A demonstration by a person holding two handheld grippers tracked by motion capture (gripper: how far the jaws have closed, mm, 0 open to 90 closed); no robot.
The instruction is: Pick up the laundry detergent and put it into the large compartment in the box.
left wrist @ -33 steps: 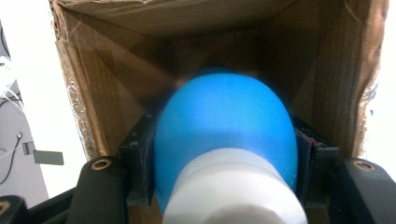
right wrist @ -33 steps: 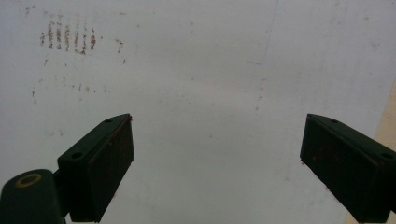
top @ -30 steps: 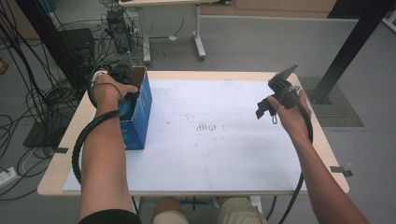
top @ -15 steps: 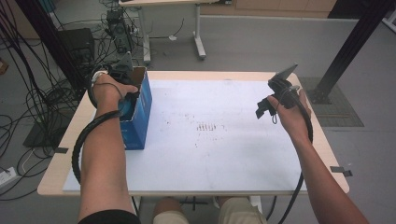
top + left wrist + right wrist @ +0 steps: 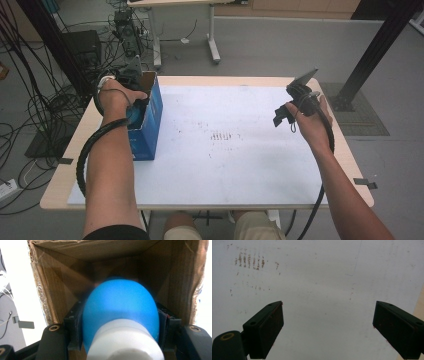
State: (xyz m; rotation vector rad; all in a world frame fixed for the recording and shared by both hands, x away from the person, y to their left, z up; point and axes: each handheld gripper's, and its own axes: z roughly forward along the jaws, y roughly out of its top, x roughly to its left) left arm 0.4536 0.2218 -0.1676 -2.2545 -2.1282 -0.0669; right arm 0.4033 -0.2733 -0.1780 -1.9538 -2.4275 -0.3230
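— Where was the blue bulb (image 5: 120, 312) at that moment?

— Inside the cardboard box (image 5: 150, 117), which stood on the table (image 5: 240, 165) at its left side. The left tongs (image 5: 120, 322) had their jaws pressed against both flanks of the bulb, pinching it, with its white neck (image 5: 125, 340) pointing back toward the hand. In the left gripper view the brown walls of the box rose all round it, so the bulb sat well below the box's rim.

— Why hold it by the sides?

— Probably because the round body offered the two pads their only firm purchase in so narrow a box; gripped across its widest part, it would be less likely to slip or roll.

— And the other hand?

— The right tongs (image 5: 327, 327) were spread wide with nothing between them, hanging above the bare white sheet (image 5: 324, 277) well to the right of the box. That kept them out of the left arm's way — a sensible place to wait, I'd judge. Whether the bulb was being put in or lifted out, I couldn't tell.
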